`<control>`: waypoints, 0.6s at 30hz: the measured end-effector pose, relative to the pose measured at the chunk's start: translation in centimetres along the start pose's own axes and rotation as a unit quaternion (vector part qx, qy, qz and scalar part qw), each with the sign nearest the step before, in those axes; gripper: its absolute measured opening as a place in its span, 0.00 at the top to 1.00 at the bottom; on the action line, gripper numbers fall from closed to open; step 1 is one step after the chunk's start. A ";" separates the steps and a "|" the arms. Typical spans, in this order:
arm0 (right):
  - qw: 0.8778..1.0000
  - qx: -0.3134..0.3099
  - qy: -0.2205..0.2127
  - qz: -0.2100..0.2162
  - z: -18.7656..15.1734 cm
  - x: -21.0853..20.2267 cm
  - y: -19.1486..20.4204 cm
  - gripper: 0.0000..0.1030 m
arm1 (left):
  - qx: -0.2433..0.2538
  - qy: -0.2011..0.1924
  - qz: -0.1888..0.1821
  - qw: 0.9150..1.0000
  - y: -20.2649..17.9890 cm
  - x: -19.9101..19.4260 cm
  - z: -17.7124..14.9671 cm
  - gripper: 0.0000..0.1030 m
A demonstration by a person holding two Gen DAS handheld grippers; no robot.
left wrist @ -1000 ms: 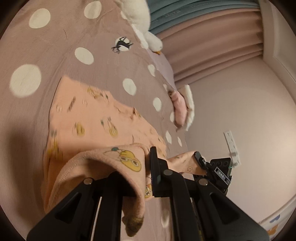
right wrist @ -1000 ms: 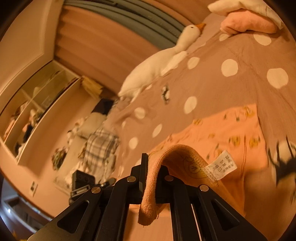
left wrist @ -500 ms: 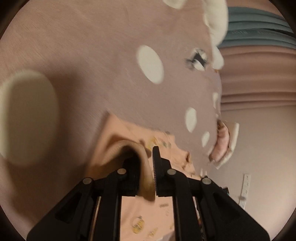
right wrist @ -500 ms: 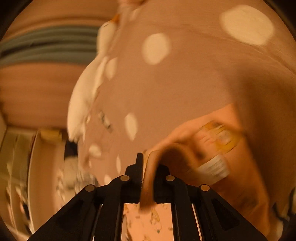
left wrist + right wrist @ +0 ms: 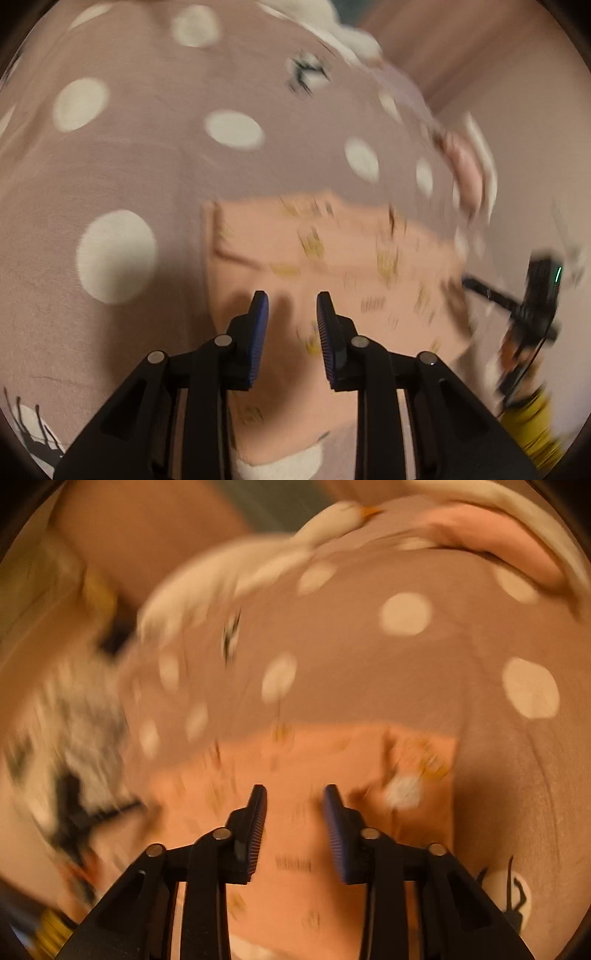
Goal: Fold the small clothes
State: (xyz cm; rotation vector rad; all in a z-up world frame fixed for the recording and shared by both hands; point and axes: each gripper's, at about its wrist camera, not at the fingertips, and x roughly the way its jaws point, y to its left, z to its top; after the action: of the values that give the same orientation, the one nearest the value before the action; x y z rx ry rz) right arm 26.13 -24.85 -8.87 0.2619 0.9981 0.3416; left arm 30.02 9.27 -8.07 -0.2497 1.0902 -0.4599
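A small peach garment (image 5: 332, 258) with yellow cartoon prints lies folded flat on the dotted bedspread (image 5: 129, 166). My left gripper (image 5: 291, 306) hovers over its left part with jaws opening and nothing between them. In the right wrist view the same garment (image 5: 314, 760) shows a white care label (image 5: 402, 792) near its right edge. My right gripper (image 5: 294, 798) hangs above the cloth, jaws opening, empty too. The right gripper (image 5: 532, 302) shows blurred at the far right of the left wrist view.
A white goose plush (image 5: 258, 565) lies at the far side of the bed. A pink and white pillow (image 5: 498, 542) sits at the top right. Checked clothes (image 5: 81, 716) lie off to the left. Both views are motion-blurred.
Both grippers carried a folded edge of the garment forward, laid it down and let go. Their jaws went from shut on the cloth to open, and the garment now lies doubled over.
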 end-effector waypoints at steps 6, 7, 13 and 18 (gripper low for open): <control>0.996 -0.054 0.034 -0.058 0.2 4.9 2.6 0.85 | 0.039 0.028 0.047 0.998 -1.0 4.5 0.6 0.76; 0.996 -0.057 0.033 -0.065 1.0 5.5 2.9 0.85 | 0.044 0.026 0.050 0.997 -1.1 4.8 0.9 0.76; 0.994 -0.048 0.011 -0.099 5.6 7.1 3.2 0.85 | 0.022 -0.002 0.060 0.998 -0.5 6.2 5.4 0.76; 0.995 0.009 -0.057 -0.082 8.6 6.1 1.9 0.85 | -0.072 -0.055 0.053 0.994 1.9 4.6 9.4 0.74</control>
State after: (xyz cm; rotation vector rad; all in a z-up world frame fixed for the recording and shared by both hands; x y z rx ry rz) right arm 36.14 -21.19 -8.43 0.2110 0.9036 0.1659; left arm 40.57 8.51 -8.31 -0.3384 1.0251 -0.2699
